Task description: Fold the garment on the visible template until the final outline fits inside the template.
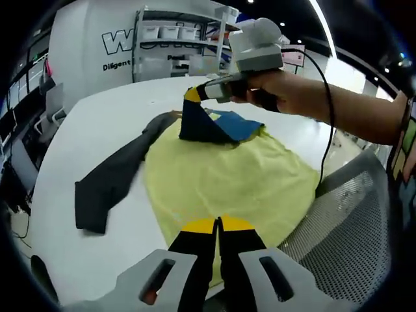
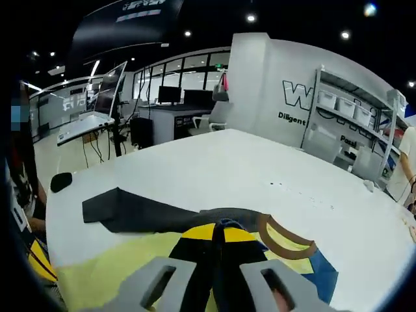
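Observation:
A yellow template sheet point(image 1: 227, 182) lies on the white table point(image 1: 97, 117). On its far end rests a dark grey and blue garment point(image 1: 237, 125), with one long sleeve point(image 1: 107, 188) trailing off the sheet to the left. My right gripper point(image 1: 192, 95), held in a hand, is shut on a fold of the garment and lifts it into a peak. In the right gripper view the same gripper point(image 2: 218, 231) pinches blue cloth beside the brown collar point(image 2: 286, 239); the sleeve point(image 2: 130, 211) and template point(image 2: 97, 273) lie below. My left gripper point(image 1: 218, 223) is shut over the template's near edge.
A grey mesh chair point(image 1: 351, 214) stands against the table's near right side. Shelves with white bins point(image 1: 182, 39) line the back wall. A laptop point(image 2: 97, 107) sits on a far desk, and a small black object point(image 2: 62, 181) lies at the table's left edge.

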`<state>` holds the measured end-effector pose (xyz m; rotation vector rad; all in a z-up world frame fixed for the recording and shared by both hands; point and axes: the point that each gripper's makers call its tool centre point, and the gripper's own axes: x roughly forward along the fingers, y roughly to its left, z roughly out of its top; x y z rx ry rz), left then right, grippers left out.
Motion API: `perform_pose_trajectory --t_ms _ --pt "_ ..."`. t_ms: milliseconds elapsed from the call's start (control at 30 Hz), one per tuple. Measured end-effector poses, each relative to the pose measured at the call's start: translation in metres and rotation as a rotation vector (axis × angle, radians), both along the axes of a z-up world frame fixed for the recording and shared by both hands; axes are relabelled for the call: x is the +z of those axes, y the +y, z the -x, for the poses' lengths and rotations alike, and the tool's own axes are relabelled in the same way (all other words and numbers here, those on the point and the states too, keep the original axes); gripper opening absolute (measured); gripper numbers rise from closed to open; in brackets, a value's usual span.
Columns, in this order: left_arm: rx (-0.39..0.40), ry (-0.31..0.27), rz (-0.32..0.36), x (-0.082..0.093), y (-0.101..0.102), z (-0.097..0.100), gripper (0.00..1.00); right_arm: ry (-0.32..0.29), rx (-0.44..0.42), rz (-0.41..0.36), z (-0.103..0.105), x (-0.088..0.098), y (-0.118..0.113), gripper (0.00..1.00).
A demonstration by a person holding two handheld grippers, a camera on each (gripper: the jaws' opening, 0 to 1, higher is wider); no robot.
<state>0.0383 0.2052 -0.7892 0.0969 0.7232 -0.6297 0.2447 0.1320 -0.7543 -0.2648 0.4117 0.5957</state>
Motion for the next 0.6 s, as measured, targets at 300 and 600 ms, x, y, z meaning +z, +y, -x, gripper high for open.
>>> perform_pose_trajectory --t_ms 300,600 --pt "0.009 0.005 0.008 0.001 0.0 0.0 0.02 0.075 0.048 -0.015 0.012 -0.019 0.02 0.0" --pt "0.021 0.002 0.014 0.003 0.002 -0.001 0.02 0.121 0.116 -0.026 0.028 -0.029 0.039 0.0"
